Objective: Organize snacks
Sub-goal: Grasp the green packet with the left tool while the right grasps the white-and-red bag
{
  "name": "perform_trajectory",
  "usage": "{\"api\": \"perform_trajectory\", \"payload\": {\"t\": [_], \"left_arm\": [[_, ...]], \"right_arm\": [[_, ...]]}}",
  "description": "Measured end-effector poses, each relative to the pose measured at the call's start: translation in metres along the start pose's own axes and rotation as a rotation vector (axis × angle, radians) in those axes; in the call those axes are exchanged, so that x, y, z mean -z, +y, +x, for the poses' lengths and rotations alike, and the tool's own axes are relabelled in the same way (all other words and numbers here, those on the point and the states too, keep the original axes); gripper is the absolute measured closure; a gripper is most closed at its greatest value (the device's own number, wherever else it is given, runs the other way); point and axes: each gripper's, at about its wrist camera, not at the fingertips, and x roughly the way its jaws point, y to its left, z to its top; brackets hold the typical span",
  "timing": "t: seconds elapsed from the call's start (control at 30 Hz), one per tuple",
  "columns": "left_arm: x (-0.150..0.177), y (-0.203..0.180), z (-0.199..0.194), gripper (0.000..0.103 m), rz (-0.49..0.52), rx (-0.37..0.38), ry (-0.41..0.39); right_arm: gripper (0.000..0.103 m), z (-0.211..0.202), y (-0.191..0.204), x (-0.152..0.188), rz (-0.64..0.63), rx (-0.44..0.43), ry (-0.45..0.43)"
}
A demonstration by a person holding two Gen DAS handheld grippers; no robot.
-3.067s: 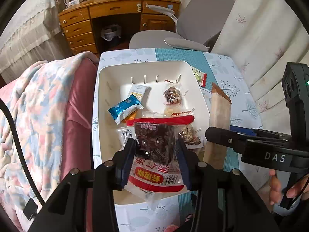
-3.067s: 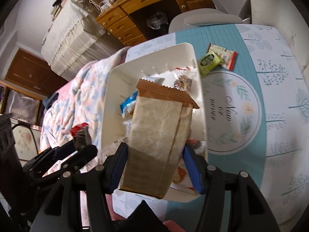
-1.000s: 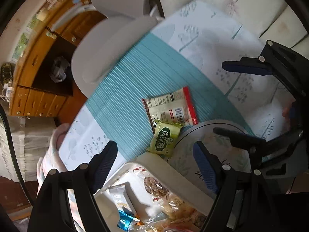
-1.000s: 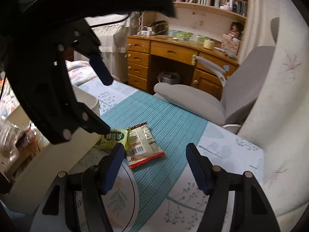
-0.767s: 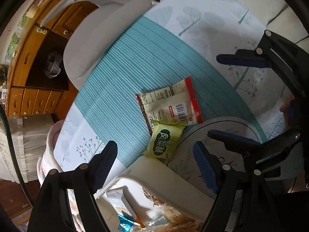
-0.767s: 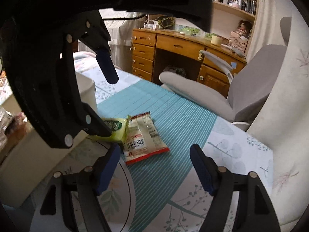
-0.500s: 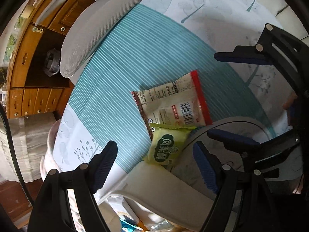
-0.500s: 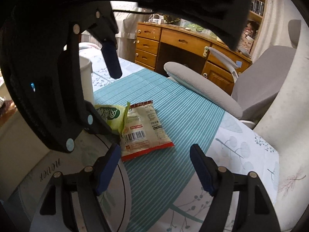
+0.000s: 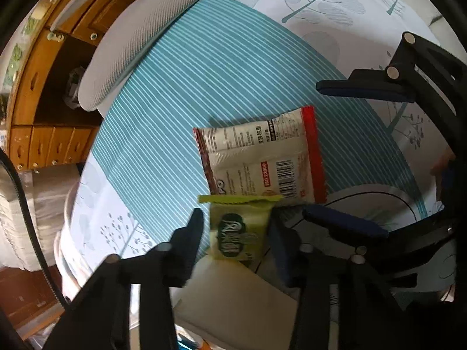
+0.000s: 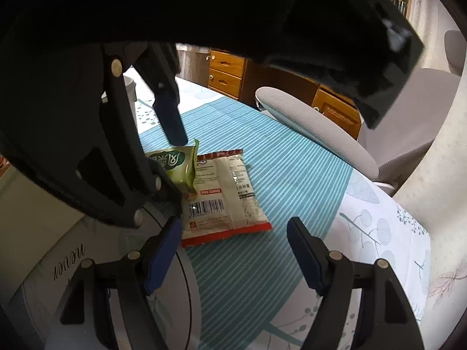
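— Left gripper (image 9: 235,227)?
— Low in the centre of the left wrist view, fingers narrowed on either side of the green snack packet (image 9: 238,233). Both fingers right at the packet's edges; firm clamping or mere touching, cannot tell. One blurred finger (image 9: 186,242) at its left flank.

— Where does the green packet sit?
— Lower centre of the left view, overlapping the lower edge of the white and red packet (image 9: 262,157), with its near end just over the rim of the cream tray (image 9: 233,291). In the right wrist view, left of centre (image 10: 172,162), half hidden behind the black frame of the left tool.

— And the white and red packet?
— Flat on the teal striped cloth (image 9: 189,87), barcode side up, centre of the left view. In the right view (image 10: 224,195), just above and between the blue-tipped fingers.

— Right gripper (image 10: 233,248)?
— Spread wide, nothing between the fingers. Bottom centre of the right view, tips just short of the packet's red edge. Seen also at the right side of the left view (image 9: 353,157), one finger (image 9: 364,90) above and one below the packet's right end.

— Surroundings?
— Grey chair seat (image 10: 315,128) in the upper right of the right view, wooden drawers (image 10: 226,71) behind at upper centre. Round printed mat (image 10: 87,262) at lower left.
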Motion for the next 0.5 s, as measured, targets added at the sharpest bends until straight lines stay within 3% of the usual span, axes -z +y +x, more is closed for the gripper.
{"api": "perform_trajectory", "payload": {"t": [0.23,0.5], "left_arm": [[0.004,0.013,-0.009,0.067,-0.057,0.015,-0.039],[0.018,0.053,-0.049,0.067,-0.214,0.038,-0.147]], "right_arm": [[0.028,0.004,-0.003,-0.003,0.012,0.007,0.001],[0.028,0.015,0.0,-0.011,-0.007,0.012,0.029]]}}
